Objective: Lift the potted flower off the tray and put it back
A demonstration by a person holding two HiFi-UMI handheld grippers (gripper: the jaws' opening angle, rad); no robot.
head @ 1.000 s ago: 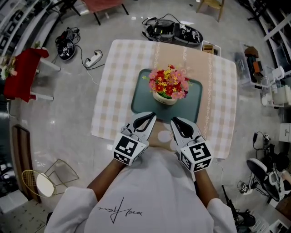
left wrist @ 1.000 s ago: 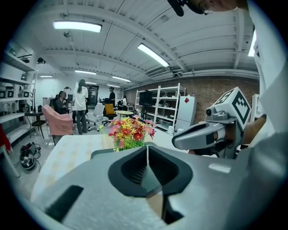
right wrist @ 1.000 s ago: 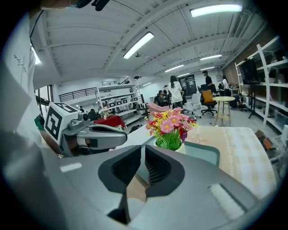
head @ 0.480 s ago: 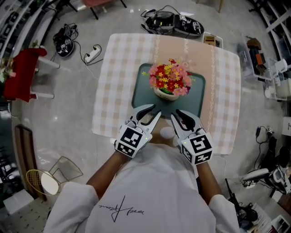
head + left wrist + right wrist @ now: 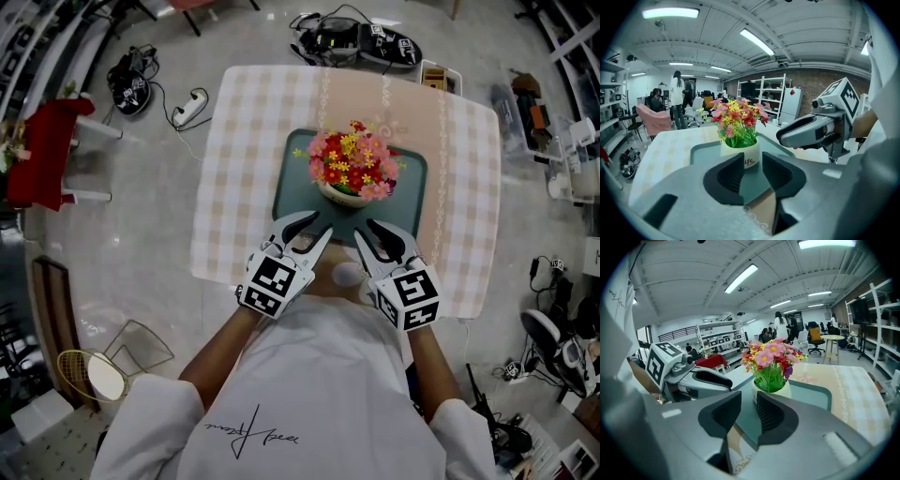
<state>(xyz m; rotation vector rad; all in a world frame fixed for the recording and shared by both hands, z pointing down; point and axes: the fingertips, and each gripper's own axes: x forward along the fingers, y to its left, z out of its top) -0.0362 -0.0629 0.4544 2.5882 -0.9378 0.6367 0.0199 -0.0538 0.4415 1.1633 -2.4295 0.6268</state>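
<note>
I hold my left gripper (image 5: 319, 225) and my right gripper (image 5: 366, 231) side by side over the near edge of the square table under a beige-and-white checked cloth (image 5: 239, 169). Both pairs of fingers have just been easing apart and now stand a little spread, pinching nothing. The potted flower (image 5: 352, 169), a round white pot of pink, red and yellow blooms, stands upright on the dark green tray (image 5: 295, 183) in the middle of the table, just beyond my fingertips and untouched.

Round the table lies a pale marbled floor (image 5: 141, 225) with a white power strip (image 5: 192, 120) and black cables, a red cloth over a white chair (image 5: 47, 150) and a wire chair (image 5: 94, 375) by my left elbow. My left gripper view takes in white metal shelving (image 5: 766, 96), a brick wall (image 5: 820, 84), a pink armchair (image 5: 651, 119) and people standing (image 5: 677, 98) under strip lights.

My shirt and grippers hide the table's near edge. In both gripper views my own jaws cover the foot of the pot, and its print is cut off and too small to read
</note>
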